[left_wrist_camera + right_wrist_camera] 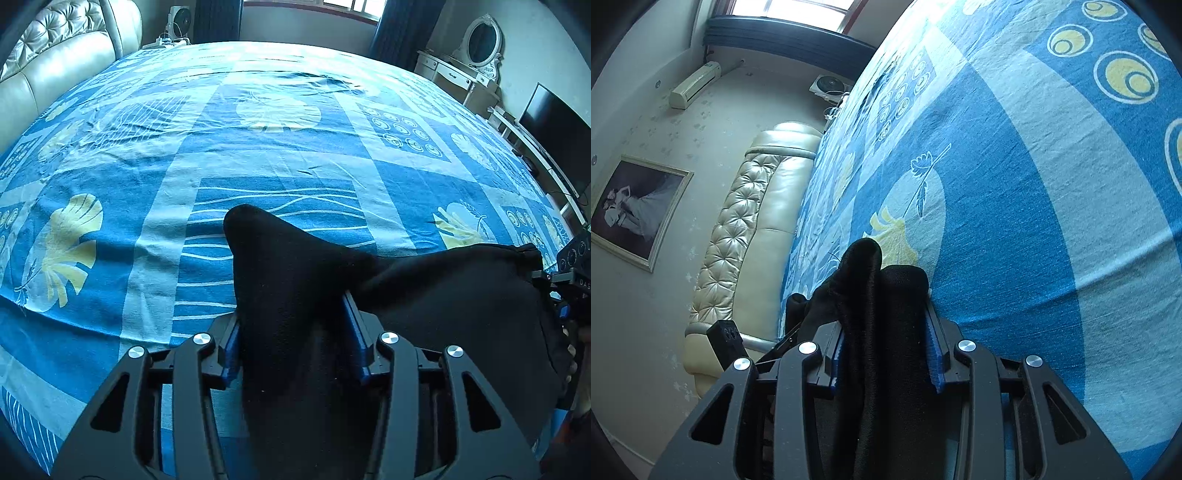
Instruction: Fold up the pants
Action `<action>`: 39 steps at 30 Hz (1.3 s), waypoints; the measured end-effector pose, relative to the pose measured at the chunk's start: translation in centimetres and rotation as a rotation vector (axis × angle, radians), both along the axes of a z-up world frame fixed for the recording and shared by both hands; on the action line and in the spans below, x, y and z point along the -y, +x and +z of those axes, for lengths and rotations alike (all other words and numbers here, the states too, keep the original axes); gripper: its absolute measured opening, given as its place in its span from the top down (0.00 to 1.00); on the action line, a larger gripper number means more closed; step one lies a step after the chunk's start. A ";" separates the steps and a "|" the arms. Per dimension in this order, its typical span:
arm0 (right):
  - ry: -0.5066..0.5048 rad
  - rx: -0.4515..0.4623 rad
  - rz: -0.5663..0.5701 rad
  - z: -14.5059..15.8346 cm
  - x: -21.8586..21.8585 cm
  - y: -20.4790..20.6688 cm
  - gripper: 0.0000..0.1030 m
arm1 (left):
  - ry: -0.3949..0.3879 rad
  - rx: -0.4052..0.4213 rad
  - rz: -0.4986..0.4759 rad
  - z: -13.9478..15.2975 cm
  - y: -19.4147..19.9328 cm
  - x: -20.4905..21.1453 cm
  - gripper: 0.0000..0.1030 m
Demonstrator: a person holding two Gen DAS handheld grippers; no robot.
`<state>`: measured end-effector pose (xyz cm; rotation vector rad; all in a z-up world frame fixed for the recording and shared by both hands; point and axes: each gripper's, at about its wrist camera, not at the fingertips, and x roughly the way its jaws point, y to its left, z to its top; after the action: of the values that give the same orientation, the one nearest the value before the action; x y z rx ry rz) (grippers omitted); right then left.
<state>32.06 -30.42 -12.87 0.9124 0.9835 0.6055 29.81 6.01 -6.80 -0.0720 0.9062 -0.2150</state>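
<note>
The black pants (424,295) hang between my two grippers above the near edge of the bed. My left gripper (293,332) is shut on a bunched corner of the pants, which sticks up past the blue finger pads (231,347). The cloth stretches right to my right gripper (565,291), seen at the frame's right edge. In the right wrist view my right gripper (884,354) is shut on a thick fold of the pants (882,295), rolled on its side close to the bedsheet. The left gripper (731,339) shows at lower left there.
The bed carries a blue patterned sheet (258,155) with leaf and circle prints. A cream tufted headboard (55,62) is at the left. A white dresser with oval mirror (476,55) and a dark TV (557,129) stand at the right.
</note>
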 end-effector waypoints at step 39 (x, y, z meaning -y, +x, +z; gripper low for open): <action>0.106 -0.014 -0.069 0.3 0.6 -9.8 0.30 | -0.376 -0.121 0.038 -0.1 -13.9 -4.7 0.10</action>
<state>22.26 -31.04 -12.53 1.0411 0.9354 0.5981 15.89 10.72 -6.93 -0.4544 0.9752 -0.3468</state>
